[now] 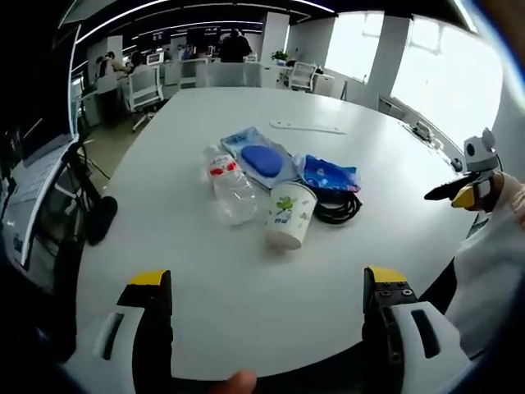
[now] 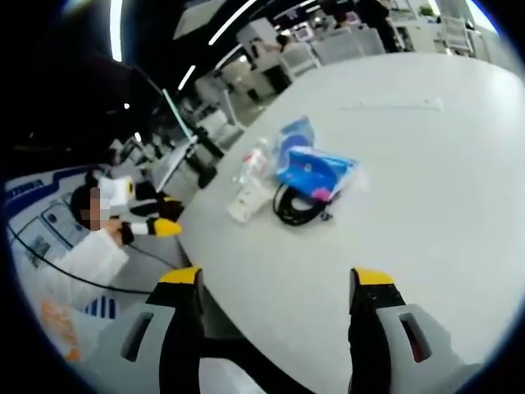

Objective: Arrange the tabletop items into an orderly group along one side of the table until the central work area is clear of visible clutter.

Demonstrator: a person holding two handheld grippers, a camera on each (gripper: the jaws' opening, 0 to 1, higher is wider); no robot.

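- The clutter sits bunched near the middle of the white table [image 1: 246,287]: a clear plastic bottle [image 1: 230,187] lying on its side with a red label, a paper cup [image 1: 289,215] tipped over, a coiled black cable [image 1: 338,206], a blue packet [image 1: 328,174] and a blue pouch [image 1: 261,158].
- Nothing looks shifted to an edge yet — by my reading all 5 items remain to be moved.
- The cup carries a green print; its writing is too small to read, as is the bottle label.
- Left gripper [image 1: 267,287] — jaws apart, empty, short of the cup.
- Right gripper [image 2: 275,287] — jaws apart, empty, well back from the pile.
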